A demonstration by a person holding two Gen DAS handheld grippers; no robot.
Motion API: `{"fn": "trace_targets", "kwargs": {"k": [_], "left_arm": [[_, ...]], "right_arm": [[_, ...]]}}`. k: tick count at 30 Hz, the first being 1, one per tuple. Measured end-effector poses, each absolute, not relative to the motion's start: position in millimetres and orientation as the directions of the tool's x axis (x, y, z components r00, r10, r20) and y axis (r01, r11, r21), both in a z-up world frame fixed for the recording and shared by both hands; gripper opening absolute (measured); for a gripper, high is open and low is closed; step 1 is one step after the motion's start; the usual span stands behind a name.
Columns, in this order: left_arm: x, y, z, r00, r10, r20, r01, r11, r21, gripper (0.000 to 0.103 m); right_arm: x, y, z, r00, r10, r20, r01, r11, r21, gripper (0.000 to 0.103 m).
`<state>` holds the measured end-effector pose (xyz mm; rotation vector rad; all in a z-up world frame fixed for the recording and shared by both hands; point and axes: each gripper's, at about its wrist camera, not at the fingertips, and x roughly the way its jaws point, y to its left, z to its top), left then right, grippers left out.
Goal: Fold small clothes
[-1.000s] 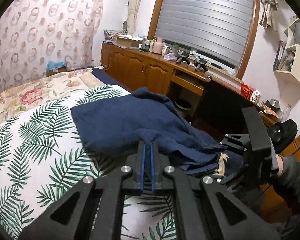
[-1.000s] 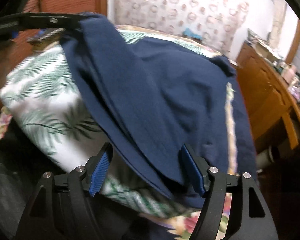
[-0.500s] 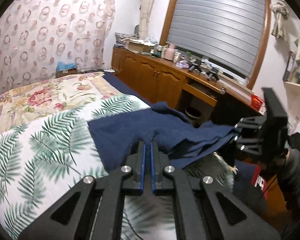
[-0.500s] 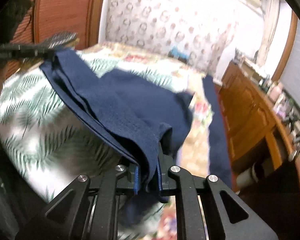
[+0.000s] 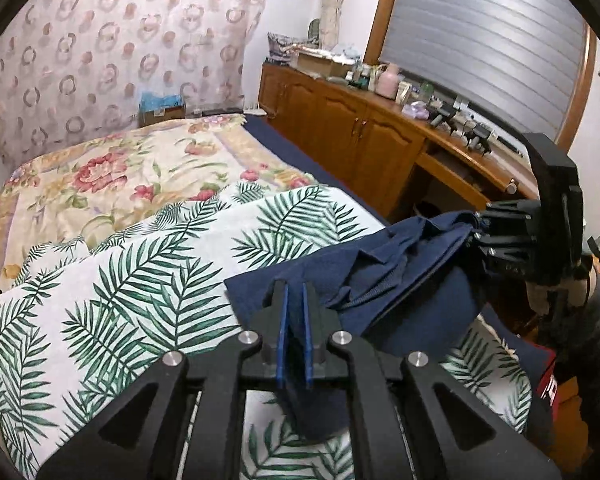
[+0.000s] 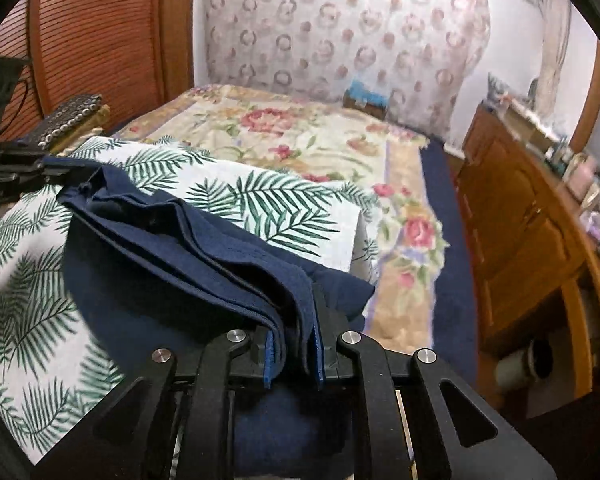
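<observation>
A navy garment (image 5: 404,280) hangs folded over the leaf-print sheet (image 5: 148,280), pinched by the left gripper (image 5: 294,304) and right gripper (image 6: 294,336), whose jaws are easing apart. Beyond lie a floral bedspread (image 5: 112,176), wooden cabinets (image 5: 352,128) and a patterned curtain (image 5: 112,40).

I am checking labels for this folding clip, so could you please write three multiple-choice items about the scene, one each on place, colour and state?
1. Where does the dark navy fabric garment lie?
A. on the white bedspread with green palm leaves
B. on the wooden sideboard
C. on the floor

2. What colour are the left gripper's finger pads?
A. red
B. blue
C. white

3. What is between the right gripper's jaws?
A. nothing
B. a pillow corner
C. bunched layers of the garment

Key: 1 A, the navy cloth is spread over the leaf print; 2 B, both strips look blue; 3 C, folds fill the gap, though the jaws are opening slightly.
</observation>
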<state>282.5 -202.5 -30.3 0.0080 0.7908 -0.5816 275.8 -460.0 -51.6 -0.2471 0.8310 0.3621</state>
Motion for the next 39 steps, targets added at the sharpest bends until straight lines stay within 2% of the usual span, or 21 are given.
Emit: {"fn": "trace_targets", "kwargs": {"k": [3,5,7,16,20,25,29,30,31,32,34,35,39], "left_arm": [[283,-196,-31,0.563,-0.485,-0.669,0.499,0.845,-0.193,0.008],[283,-190,-30,0.566,-0.490,-0.663,0.500,0.843,-0.197,0.013],[284,-188,-31,0.562,-0.491,-0.666,0.506,0.841,-0.193,0.018],[300,-203,-57,0.520,-0.448,-0.727,0.513,0.844,-0.153,0.024],[314,-207,-70,0.503,-0.426,-0.752,0.506,0.851,-0.144,0.024],[325,-215,-74,0.494,-0.417,-0.763,0.512,0.849,-0.133,0.025],[331,-219,-77,0.495,-0.403,-0.770,0.512,0.851,-0.117,0.025],[331,-220,-78,0.496,-0.401,-0.770,0.511,0.852,-0.114,0.025],[331,-220,-79,0.497,-0.400,-0.770,0.510,0.852,-0.113,0.025],[331,-220,-79,0.497,-0.400,-0.770,0.511,0.852,-0.113,0.025],[332,-220,-78,0.495,-0.399,-0.772,0.511,0.852,-0.114,0.026],[332,-221,-79,0.492,-0.398,-0.774,0.510,0.852,-0.114,0.026],[336,-216,-82,0.489,-0.401,-0.775,0.505,0.854,-0.123,0.026]], "right_arm": [[291,-464,-53,0.610,0.226,-0.760,-0.388,0.921,-0.038,0.033],[298,-469,-48,0.618,0.221,-0.754,-0.369,0.929,-0.031,0.048],[305,-472,-42,0.636,0.213,-0.742,-0.347,0.937,-0.028,0.054],[314,-488,-15,0.699,0.166,-0.696,-0.243,0.970,-0.013,0.060],[282,-497,-27,0.686,0.184,-0.704,-0.224,0.974,0.036,0.070],[252,-492,-39,0.661,0.212,-0.719,-0.258,0.965,0.048,0.072],[244,-480,-48,0.646,0.201,-0.736,-0.310,0.951,-0.013,0.072],[245,-478,-50,0.644,0.194,-0.740,-0.319,0.947,-0.029,0.072],[246,-477,-51,0.640,0.191,-0.744,-0.328,0.944,-0.040,0.065],[247,-477,-54,0.635,0.196,-0.747,-0.339,0.940,-0.041,0.042],[252,-479,-55,0.635,0.201,-0.746,-0.351,0.935,-0.047,0.013],[258,-484,-53,0.647,0.195,-0.738,-0.335,0.941,-0.045,0.010],[276,-511,-42,0.716,0.069,-0.695,-0.162,0.984,-0.069,0.009]]}}
